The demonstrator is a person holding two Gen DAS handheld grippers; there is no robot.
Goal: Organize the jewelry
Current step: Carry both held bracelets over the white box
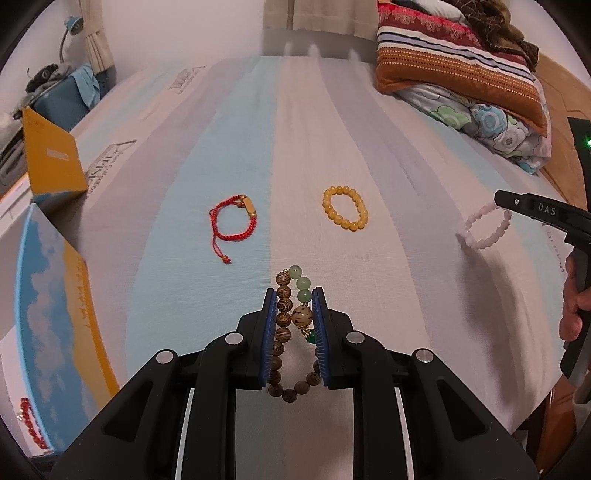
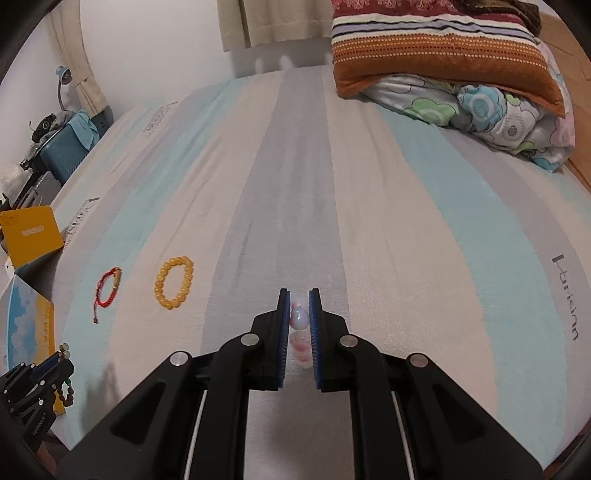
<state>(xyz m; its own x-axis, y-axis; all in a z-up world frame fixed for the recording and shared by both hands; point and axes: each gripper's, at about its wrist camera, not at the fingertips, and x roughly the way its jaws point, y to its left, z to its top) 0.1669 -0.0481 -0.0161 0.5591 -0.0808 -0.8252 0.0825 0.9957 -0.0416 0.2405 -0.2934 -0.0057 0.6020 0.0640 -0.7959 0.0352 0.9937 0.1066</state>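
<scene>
right gripper (image 1: 546, 214): "DAS" | bedsheet (image 2: 565, 295): print, not legible

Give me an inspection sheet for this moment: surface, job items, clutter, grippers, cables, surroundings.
Surface: striped bedsheet, smooth.
Job's things: red cord bracelet and yellow bead bracelet lie flat, apart; wooden bead bracelet and pale pink bracelet held up.
Clutter: folded blankets at far right corner.
Grippers: left gripper shut on wooden bead bracelet; right gripper shut on pale pink bracelet.
Cables: nothing seen.
Surroundings: blue-and-yellow box at left edge, curtain, wall.
</scene>
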